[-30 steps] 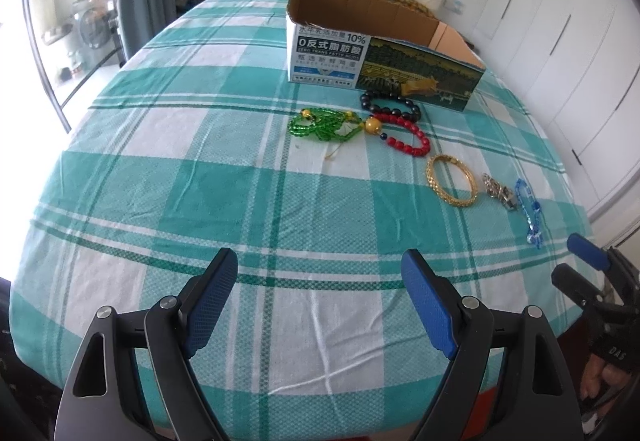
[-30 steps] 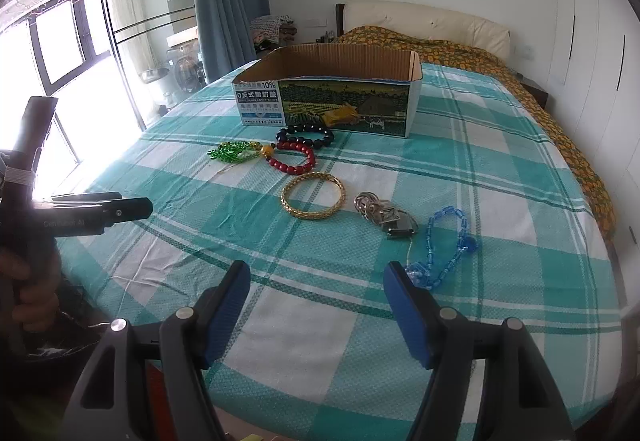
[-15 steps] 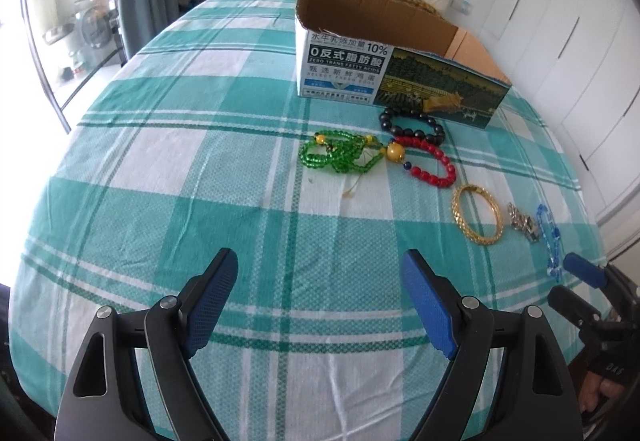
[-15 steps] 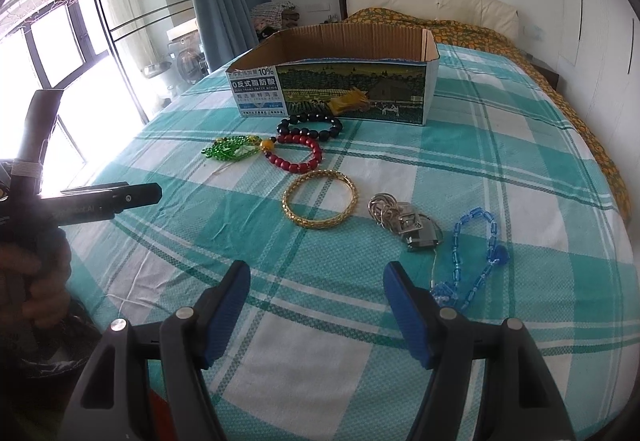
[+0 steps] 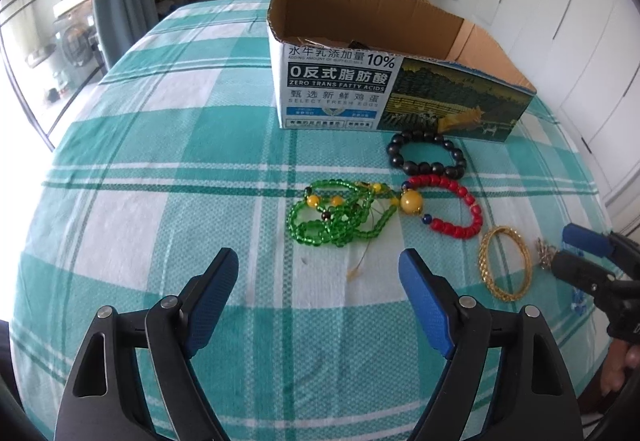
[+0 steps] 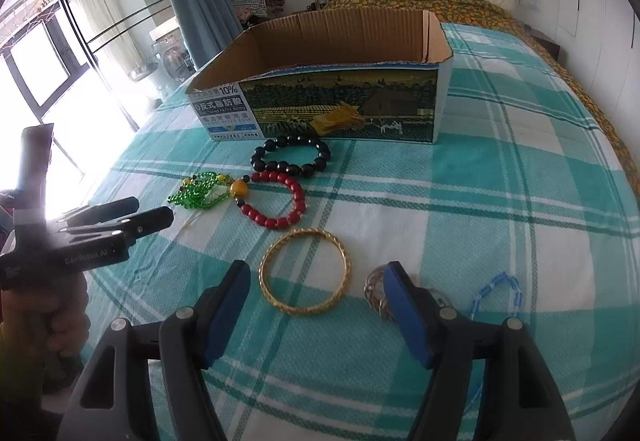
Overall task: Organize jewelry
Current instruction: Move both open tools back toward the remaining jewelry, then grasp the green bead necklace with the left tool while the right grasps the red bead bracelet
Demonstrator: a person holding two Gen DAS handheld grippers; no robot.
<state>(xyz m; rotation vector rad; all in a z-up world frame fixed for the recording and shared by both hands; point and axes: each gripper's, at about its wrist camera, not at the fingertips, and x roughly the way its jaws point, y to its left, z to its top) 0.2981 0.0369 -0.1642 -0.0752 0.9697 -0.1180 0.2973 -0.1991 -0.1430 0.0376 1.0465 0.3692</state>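
Observation:
Several pieces of jewelry lie on the teal plaid cloth (image 5: pixel 160 169) in front of an open cardboard box (image 5: pixel 336 93). They are a green bead necklace (image 5: pixel 320 233), a black bead bracelet (image 5: pixel 394 153), a red bead bracelet (image 5: pixel 456 229) and a gold bangle (image 5: pixel 486 265). My left gripper (image 5: pixel 318 261) hovers open just short of the green necklace, holding nothing. My right gripper (image 6: pixel 317 273) is open over the gold bangle (image 6: pixel 306 311), its fingers to either side and above it. A silver trinket (image 6: pixel 374 287) is partly hidden behind its right finger (image 6: pixel 400 293), with a blue bead string (image 6: pixel 500 289) further right.
The box (image 6: pixel 340 105) stands behind the jewelry with a yellow item (image 6: pixel 336 121) at its front wall. A hand holds the left gripper (image 6: pixel 156 217) at the left edge of the right wrist view. Pillows and a headboard lie beyond, a window to the left.
Both grippers have moved forward and slightly down toward the jewelry. The green necklace now lies close ahead of the left fingers, and the gold bangle sits between the right fingers. Jaws unchanged.

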